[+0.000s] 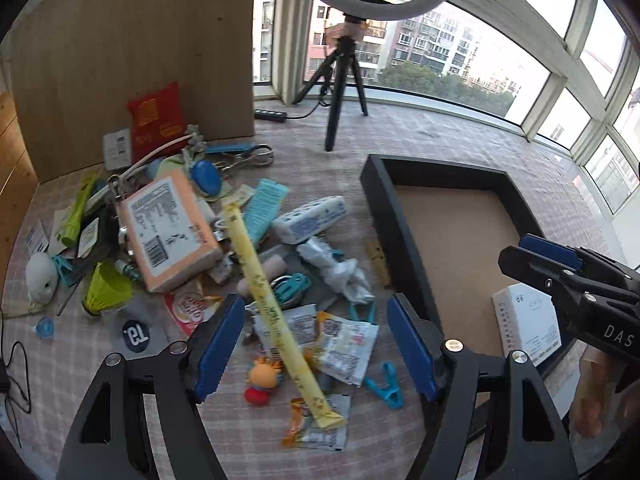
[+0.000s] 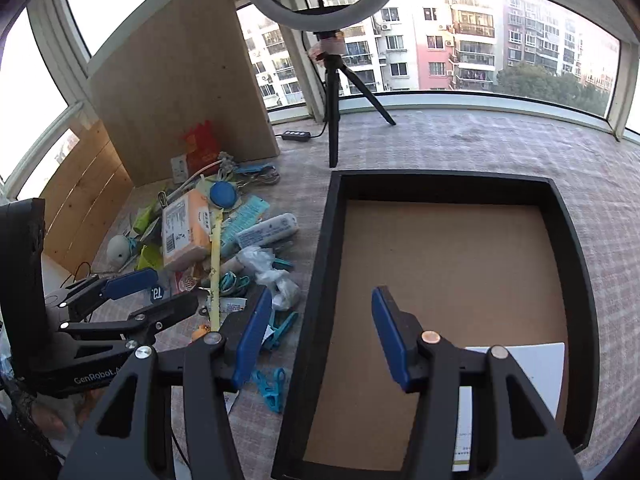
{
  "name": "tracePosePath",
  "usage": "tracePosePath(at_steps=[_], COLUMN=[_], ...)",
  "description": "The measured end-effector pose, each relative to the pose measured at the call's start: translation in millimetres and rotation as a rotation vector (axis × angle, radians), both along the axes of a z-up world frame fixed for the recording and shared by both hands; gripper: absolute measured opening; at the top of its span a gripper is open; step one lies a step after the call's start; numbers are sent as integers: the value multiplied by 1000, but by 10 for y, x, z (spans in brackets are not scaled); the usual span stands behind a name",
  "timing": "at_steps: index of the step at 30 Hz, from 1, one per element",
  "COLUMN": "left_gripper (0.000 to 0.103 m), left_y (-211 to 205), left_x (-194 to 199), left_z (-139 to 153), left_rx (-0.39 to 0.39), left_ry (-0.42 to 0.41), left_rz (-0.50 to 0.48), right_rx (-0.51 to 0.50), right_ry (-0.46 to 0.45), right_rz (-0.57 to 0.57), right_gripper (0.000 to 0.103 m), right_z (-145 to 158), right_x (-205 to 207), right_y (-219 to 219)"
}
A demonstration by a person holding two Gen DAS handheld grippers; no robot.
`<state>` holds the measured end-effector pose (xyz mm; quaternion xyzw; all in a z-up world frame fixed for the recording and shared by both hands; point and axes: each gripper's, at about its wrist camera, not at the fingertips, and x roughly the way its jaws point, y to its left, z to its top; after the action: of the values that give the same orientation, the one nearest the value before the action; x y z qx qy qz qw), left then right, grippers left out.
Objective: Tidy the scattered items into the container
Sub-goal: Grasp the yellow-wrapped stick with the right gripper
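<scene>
A heap of small items lies on the checked cloth left of the black tray (image 1: pixel 376 184) (image 2: pixel 332 220): an orange tissue pack (image 1: pixel 168 232), a long yellow stick packet (image 1: pixel 272 300), a white tissue pack (image 1: pixel 310 220), sachets (image 1: pixel 344 344) and teal clips (image 1: pixel 386 386). My left gripper (image 1: pixel 315 300) (image 2: pixel 176 288) hangs open above the yellow packet and the sachets, gripping nothing. My right gripper (image 2: pixel 320 294) (image 1: pixel 512 250) is open and empty over the tray's left wall. A white box (image 1: pixel 524 320) (image 2: pixel 536 364) lies in the tray's near corner.
A ring light on a black tripod (image 1: pixel 340 92) stands behind the tray, with a power strip (image 1: pixel 271 115) beside it. A wooden board (image 1: pixel 132 60) walls off the back left. A thin black cable (image 1: pixel 16 380) lies at the cloth's left edge. Windows run along the far side.
</scene>
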<state>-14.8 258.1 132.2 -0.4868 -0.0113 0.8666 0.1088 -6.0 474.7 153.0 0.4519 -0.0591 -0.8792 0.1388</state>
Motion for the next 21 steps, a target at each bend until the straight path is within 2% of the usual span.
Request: tracePosePath(at_steps=[3,7,11,15,21], left_gripper=[71,68,59,56,59], left_y=[-563,-1204,-1616,-1754,-1744], left_x=[-62,-102,-119,-228,-491], left_z=[-80,-264,-483,-646,-782], left_rx=[-27,-94,-138,-153,-229], left_ry=[-11,-36,-83,-116,-115], left_rz=[84,134,119,71,28], right_rx=[21,85,97,93,89], right_ry=[-24,-61,-132,-213,-263], right_rz=[100,194,232,249,259], right_gripper=[52,49,33,28,28], right_z=[-31,-142,-356,-600,-779], right_x=[-148,-258,-325,-392,-440], right_y=[-420,-912,-1192,-1361,-1457])
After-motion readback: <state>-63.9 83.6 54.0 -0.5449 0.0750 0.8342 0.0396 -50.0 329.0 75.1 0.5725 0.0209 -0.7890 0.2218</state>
